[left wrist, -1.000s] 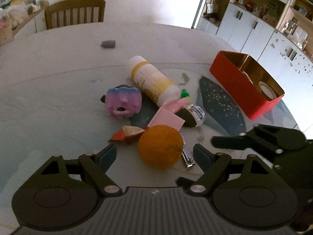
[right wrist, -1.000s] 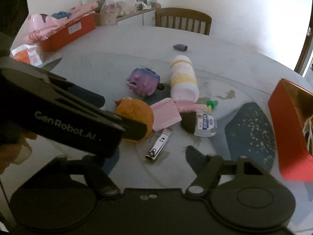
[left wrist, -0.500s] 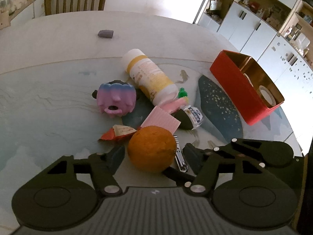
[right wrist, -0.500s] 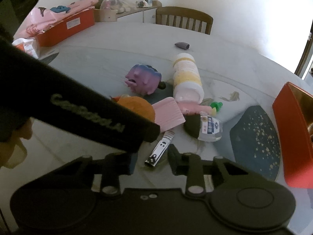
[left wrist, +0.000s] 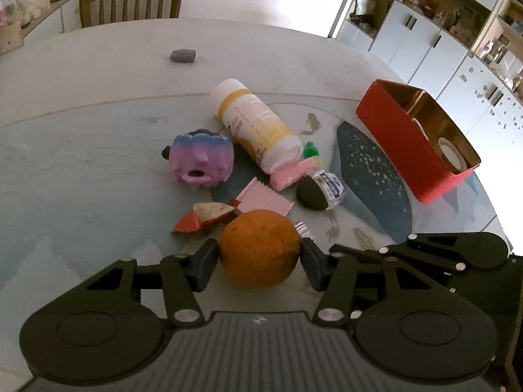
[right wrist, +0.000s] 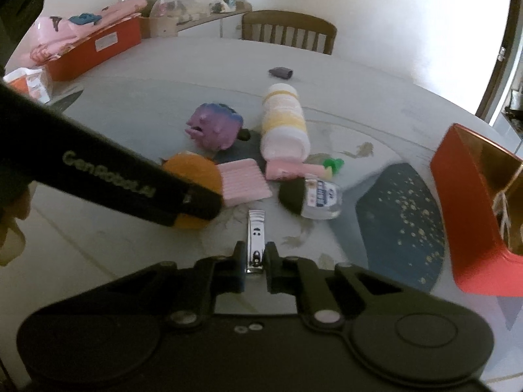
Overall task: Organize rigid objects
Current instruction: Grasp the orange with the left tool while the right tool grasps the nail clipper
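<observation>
- Fingers of the left gripper (left wrist: pixel 259 263) stand on both sides of the orange (left wrist: pixel 259 248), and each pad touches its skin, so they are clamped on it; the orange sits on the counter (left wrist: pixel 81 170) at the near edge of the pile.
- Fingers of the right gripper (right wrist: pixel 256 269) are nearly together and clamp the near end of the nail clipper (right wrist: pixel 256 241), which lies flat on the counter and points away from the camera.
- In the right wrist view the left gripper crosses from the left as a dark bar and hides part of the orange.
- Just behind the orange lie a pink ridged piece (left wrist: pixel 265 197) and a red and white wrapper (left wrist: pixel 204 216).
- Further away, a purple toy (left wrist: pixel 201 160) stands to the left, and a white and yellow bottle (left wrist: pixel 256 127) lies on its side to the right of it.
- A pink tube with a green cap (left wrist: pixel 295 171) touches the near end of the bottle, and a small clear bottle with a dark cap (left wrist: pixel 320 189) lies just beside the tube.
- A red box (left wrist: pixel 402 140) stands open at the right, well apart from the pile, with a roll of tape (left wrist: pixel 452 158) inside it.
- A small grey object (left wrist: pixel 182 55) lies alone on the far part of the counter, in front of a wooden chair (left wrist: pixel 130 3).
</observation>
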{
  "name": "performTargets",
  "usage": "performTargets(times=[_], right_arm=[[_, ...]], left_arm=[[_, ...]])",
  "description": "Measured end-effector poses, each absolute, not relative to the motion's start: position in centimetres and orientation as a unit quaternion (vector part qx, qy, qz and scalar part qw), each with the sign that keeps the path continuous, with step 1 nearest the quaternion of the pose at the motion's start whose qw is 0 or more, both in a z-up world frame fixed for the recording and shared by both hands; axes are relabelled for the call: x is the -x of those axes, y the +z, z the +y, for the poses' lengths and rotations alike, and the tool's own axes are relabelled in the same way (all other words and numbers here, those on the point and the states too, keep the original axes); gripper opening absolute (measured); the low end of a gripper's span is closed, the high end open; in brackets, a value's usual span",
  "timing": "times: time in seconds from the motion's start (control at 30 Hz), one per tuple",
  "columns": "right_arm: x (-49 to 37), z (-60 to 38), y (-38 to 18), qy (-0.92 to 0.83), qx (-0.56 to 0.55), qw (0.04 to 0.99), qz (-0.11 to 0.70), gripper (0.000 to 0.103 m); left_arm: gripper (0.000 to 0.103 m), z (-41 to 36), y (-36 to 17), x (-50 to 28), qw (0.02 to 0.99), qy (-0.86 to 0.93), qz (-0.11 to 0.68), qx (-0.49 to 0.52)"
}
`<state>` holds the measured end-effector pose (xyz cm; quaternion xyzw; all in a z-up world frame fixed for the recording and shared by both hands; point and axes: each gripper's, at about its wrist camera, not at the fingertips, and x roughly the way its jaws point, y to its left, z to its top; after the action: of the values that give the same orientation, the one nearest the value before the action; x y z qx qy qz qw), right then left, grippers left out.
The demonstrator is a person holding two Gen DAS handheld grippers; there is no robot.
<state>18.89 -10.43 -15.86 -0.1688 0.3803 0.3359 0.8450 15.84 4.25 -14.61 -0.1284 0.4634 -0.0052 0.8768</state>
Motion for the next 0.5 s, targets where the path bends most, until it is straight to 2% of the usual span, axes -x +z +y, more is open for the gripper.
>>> performTargets(times=[0.5], right_arm=[[-18.5, -15.8, -12.4, 0.312, 0.121, 0.871, 0.36, 0.01]], left_arm=[[0.054, 3.1, -12.3, -13.9, 0.882, 0.005, 0.454, 0.129]])
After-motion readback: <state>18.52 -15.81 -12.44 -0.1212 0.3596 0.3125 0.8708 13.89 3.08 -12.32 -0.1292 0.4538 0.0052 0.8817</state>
